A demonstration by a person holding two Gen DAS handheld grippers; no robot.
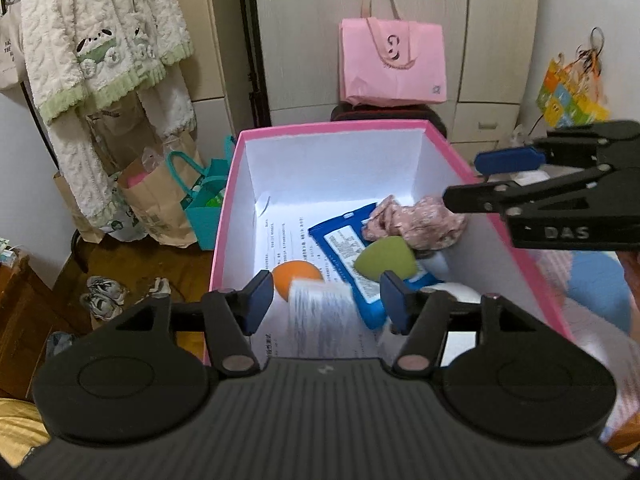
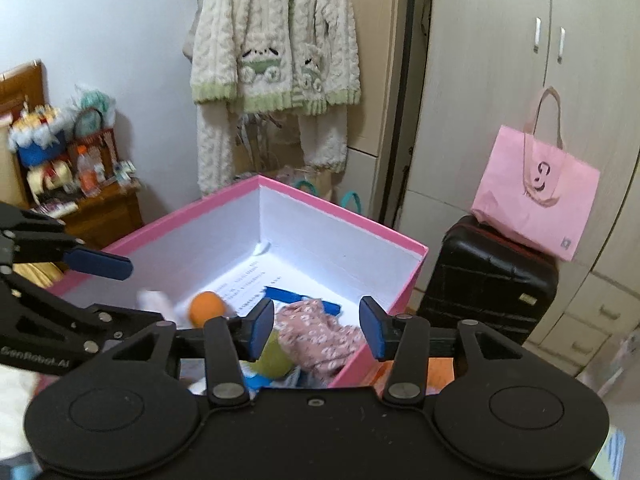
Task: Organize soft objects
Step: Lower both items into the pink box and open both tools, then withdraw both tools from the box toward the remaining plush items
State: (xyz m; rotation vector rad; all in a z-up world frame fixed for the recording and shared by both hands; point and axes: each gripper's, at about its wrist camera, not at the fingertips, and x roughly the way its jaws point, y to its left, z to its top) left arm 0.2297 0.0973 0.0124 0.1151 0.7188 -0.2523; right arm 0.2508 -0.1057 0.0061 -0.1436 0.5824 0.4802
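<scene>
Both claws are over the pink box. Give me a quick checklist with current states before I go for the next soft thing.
1. Left claw empty: ok, jaws apart; a blurred white packet sits between them, not pressed.
2. Right claw empty: ok, open above the floral cloth.
3. Earlier items inside the pink box: ok; orange ball, green sponge and blue pack lie inside.
4. Packet settled: cannot tell, it is blurred.
5. Next soft thing located: cannot tell.

Left claw (image 1: 326, 300) and right claw (image 2: 316, 330) both point downward, jaws parted, gripping nothing.
</scene>
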